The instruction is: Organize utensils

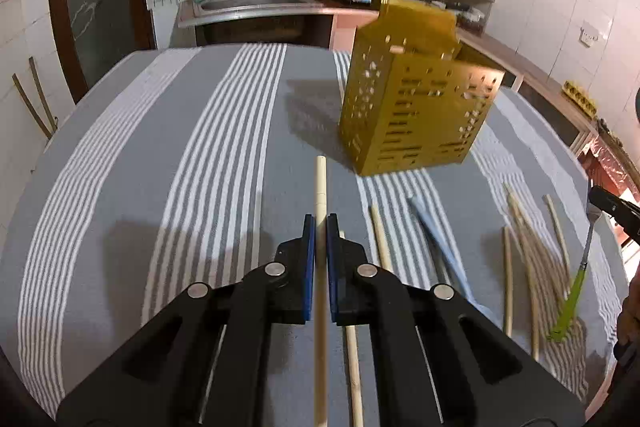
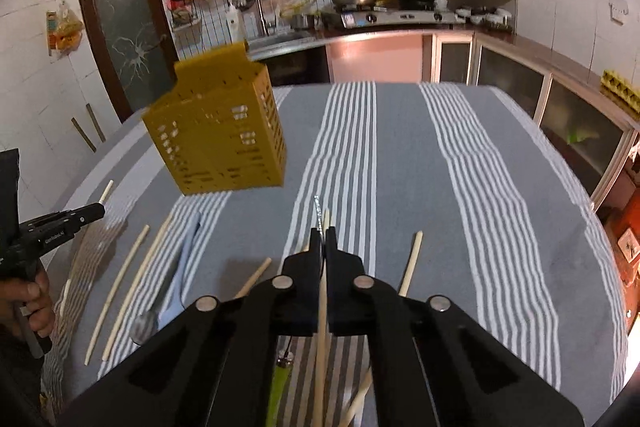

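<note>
My left gripper (image 1: 320, 223) is shut on a cream chopstick (image 1: 320, 183) that sticks out ahead of its blue pads, lifted above the striped tablecloth (image 1: 200, 147). The yellow perforated utensil holder (image 1: 416, 99) stands just beyond it, to the right. My right gripper (image 2: 323, 233) is shut on the serrated blade of a green-handled knife (image 2: 280, 383), whose handle hangs below the jaws. In the left wrist view that knife (image 1: 572, 299) dangles from the right gripper (image 1: 598, 201). Several loose chopsticks (image 2: 120, 283) and a pale blue utensil (image 2: 182, 267) lie on the cloth.
The holder (image 2: 216, 143) stands on the table's left part in the right wrist view, with the left gripper (image 2: 98, 211) and a person's hand (image 2: 34, 301) at the left edge. A sink counter (image 1: 248, 7), a stove and shelves line the far wall.
</note>
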`<move>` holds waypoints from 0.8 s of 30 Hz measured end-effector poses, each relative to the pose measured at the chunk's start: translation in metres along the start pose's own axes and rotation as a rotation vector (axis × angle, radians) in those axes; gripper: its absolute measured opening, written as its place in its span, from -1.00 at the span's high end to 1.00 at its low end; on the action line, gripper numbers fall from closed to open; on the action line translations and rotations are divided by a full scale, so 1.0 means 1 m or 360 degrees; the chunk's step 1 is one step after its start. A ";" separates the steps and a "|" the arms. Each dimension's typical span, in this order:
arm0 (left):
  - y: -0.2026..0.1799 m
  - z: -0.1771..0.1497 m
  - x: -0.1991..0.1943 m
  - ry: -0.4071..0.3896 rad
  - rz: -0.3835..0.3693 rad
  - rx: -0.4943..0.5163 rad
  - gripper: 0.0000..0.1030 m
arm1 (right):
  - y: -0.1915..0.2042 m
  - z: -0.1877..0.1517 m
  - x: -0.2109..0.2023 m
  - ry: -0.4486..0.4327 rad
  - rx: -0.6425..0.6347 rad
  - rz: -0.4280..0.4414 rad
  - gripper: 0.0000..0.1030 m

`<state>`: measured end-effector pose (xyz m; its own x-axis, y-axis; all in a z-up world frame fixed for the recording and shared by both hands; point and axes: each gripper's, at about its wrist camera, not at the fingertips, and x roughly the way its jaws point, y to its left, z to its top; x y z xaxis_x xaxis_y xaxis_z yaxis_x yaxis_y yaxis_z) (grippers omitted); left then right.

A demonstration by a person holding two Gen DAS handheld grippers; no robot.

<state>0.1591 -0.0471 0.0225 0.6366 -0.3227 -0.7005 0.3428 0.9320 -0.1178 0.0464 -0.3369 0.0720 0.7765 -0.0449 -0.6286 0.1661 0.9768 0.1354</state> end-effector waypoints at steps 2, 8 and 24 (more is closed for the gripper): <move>0.002 0.001 -0.010 -0.0041 -0.0003 -0.0013 0.92 | 0.002 0.001 -0.009 -0.0050 -0.0012 -0.0006 0.96; 0.001 0.008 -0.038 -0.0172 0.0006 -0.0050 0.92 | 0.010 0.006 -0.033 -0.0166 -0.0062 -0.0001 0.96; -0.011 0.011 -0.074 -0.0277 -0.0019 -0.0031 0.91 | 0.021 0.009 -0.068 -0.0270 -0.0102 0.0000 0.96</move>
<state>0.1162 -0.0349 0.0832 0.7433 -0.3557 -0.5665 0.3383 0.9305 -0.1402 0.0027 -0.3156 0.1243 0.8689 -0.0742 -0.4893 0.1312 0.9879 0.0831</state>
